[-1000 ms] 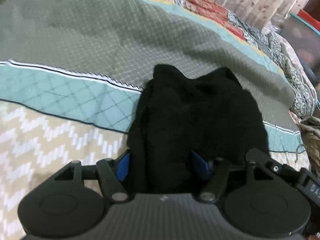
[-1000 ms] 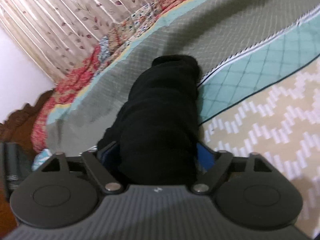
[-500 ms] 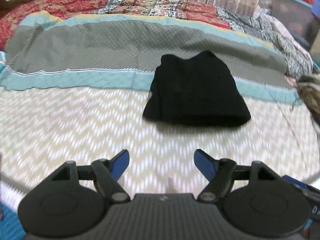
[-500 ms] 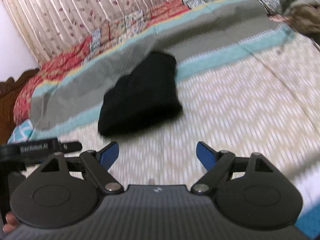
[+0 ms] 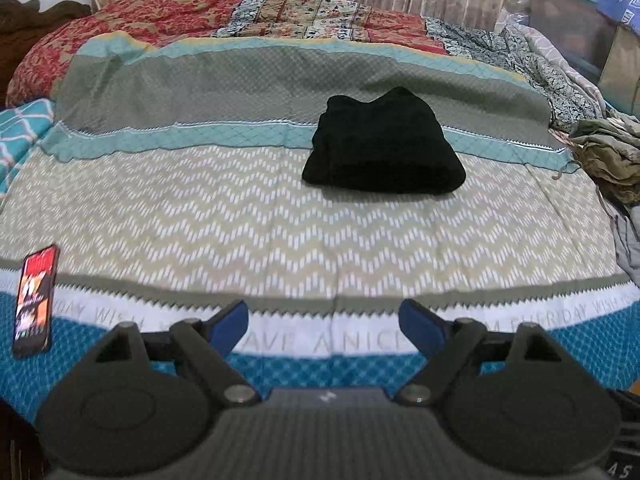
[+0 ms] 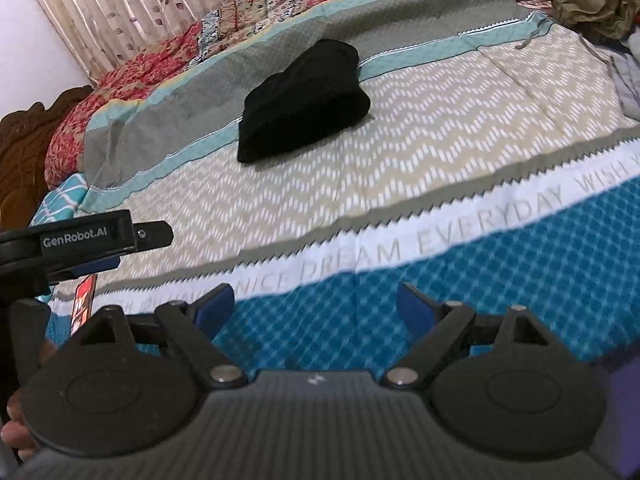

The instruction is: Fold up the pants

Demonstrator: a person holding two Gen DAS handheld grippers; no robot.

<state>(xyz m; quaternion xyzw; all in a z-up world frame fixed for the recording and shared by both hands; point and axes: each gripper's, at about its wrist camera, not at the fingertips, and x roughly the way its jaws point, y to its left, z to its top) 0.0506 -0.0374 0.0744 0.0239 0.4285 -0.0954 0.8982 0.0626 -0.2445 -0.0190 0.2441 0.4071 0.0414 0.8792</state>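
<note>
The black pants (image 5: 384, 144) lie folded into a compact bundle on the bed, across the teal stripe and the zigzag band; they also show in the right wrist view (image 6: 304, 100). My left gripper (image 5: 324, 326) is open and empty, well back from the pants over the bed's near edge. My right gripper (image 6: 314, 308) is open and empty too, over the blue patterned band. The left gripper's body (image 6: 80, 240) shows at the left edge of the right wrist view.
A phone (image 5: 35, 304) with a lit screen lies on the bedspread (image 5: 280, 240) at the near left. A heap of olive clothes (image 5: 608, 152) sits at the right edge. A red floral quilt (image 5: 160, 20) and curtains lie behind. A storage bin (image 5: 568, 20) stands far right.
Both grippers let go of the black pants and pulled back toward the near edge of the bed. The folded pants stay where they were set down.
</note>
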